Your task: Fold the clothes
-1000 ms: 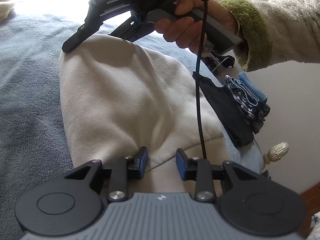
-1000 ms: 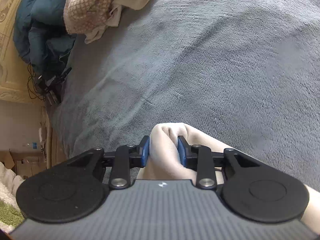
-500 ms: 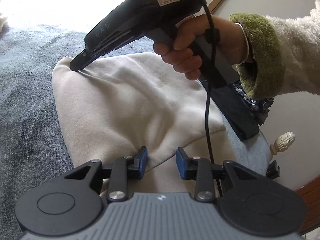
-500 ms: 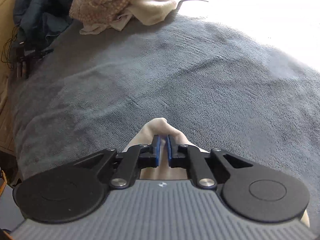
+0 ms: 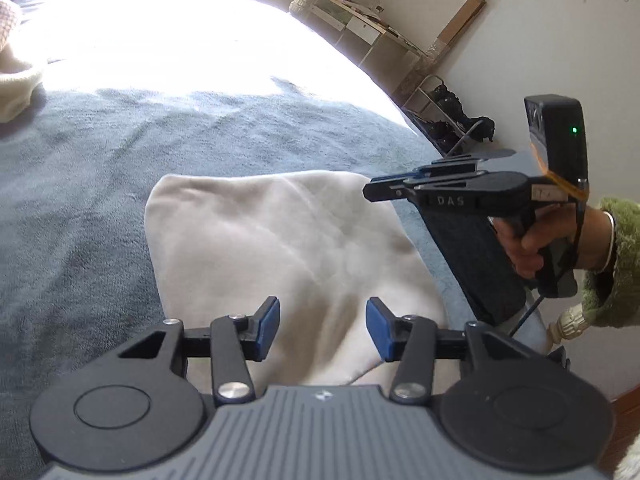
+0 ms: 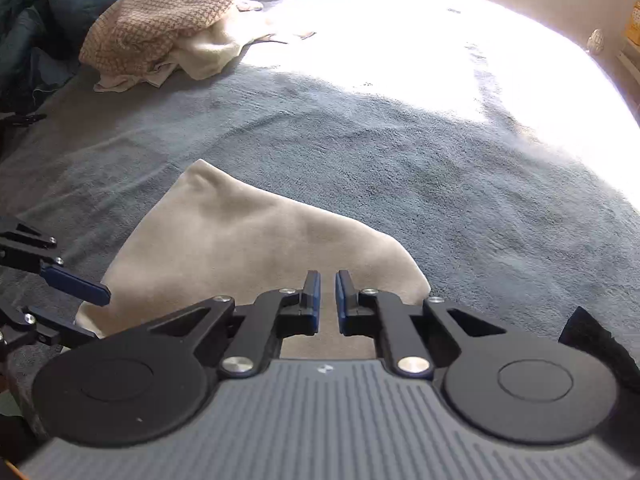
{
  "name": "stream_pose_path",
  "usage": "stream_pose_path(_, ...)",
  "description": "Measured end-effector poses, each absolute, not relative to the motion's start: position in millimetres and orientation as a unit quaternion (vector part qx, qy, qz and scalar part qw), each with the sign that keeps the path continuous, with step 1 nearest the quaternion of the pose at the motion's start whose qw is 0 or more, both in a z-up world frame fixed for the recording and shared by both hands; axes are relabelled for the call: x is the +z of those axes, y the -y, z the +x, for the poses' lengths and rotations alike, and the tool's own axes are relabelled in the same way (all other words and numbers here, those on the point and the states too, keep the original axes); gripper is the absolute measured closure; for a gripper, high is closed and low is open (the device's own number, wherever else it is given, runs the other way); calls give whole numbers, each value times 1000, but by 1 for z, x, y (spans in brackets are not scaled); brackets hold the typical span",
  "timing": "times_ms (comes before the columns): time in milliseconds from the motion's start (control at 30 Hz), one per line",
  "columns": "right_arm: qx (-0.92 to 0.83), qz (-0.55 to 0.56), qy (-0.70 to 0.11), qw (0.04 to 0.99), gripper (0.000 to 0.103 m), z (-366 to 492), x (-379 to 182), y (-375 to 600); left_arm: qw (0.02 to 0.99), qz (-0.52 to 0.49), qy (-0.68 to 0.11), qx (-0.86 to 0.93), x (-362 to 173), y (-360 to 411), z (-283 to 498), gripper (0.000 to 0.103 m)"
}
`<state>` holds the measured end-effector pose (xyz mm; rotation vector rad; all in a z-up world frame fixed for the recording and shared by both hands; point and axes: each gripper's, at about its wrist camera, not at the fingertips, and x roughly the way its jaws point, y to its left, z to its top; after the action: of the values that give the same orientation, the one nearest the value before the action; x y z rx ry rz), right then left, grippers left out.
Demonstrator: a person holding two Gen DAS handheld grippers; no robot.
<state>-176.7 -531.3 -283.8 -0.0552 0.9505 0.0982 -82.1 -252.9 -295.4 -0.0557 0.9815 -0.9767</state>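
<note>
A wide grey blanket (image 6: 400, 152) covers the bed, its far half washed out by sunlight, with plenty of bare room beyond and to the left of the work; its right edge drops toward a wall and a shelf unit (image 5: 360, 28). A heap of unfolded clothes (image 6: 168, 32) sits well apart at the far left. The cream garment (image 5: 288, 248) lies folded flat near the bed's right edge, smooth with soft creases, a dark folded garment (image 5: 476, 256) just beside it. The left gripper (image 5: 323, 328) is opening above the cream cloth, nothing between its pads. The right gripper (image 6: 327, 300), nearly closed, holds nothing, raised above the garment.
</note>
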Motion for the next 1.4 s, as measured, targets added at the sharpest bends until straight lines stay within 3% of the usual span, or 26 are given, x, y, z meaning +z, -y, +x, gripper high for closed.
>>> stream_pose_path(167, -5, -9, -428, 904, 96, -153, -314, 549, 804, -10, -445, -395, -320, 283, -32, 54)
stream_pose_path(200, -14, -2, -433, 901, 98, -152, -324, 557, 803, -6, -447, -393, -329, 286, -27, 63)
stream_pose_path(267, -33, 11, -443, 896, 98, -150, -343, 572, 803, 4, -448, -393, -343, 293, -18, 64)
stream_pose_path(367, -21, 41, -437, 898, 98, -155, -345, 583, 804, 32, -442, -397, -334, 296, -23, 62)
stream_pose_path(500, -17, 62, -420, 905, 96, -175, -314, 588, 807, 47, -444, -387, -311, 283, -40, 56)
stream_pose_path(667, 74, 74, -423, 900, 96, -230, -284, 568, 794, 60, -459, -396, -300, 268, -85, 56)
stream_pose_path(833, 94, 13, -503, 859, 98, -259, -332, 542, 789, 100, -473, -379, -331, 272, -111, 56)
stream_pose_path(933, 82, 47, -507, 857, 98, -260, -353, 547, 791, 128, -467, -374, -327, 276, -115, 55)
stream_pose_path(1200, 142, 21, -461, 876, 95, -298, -295, 538, 782, 150, -480, -368, -296, 259, -153, 55)
stream_pose_path(1400, 163, -13, -519, 839, 96, -312, -340, 510, 787, 174, -480, -347, -323, 267, -171, 45)
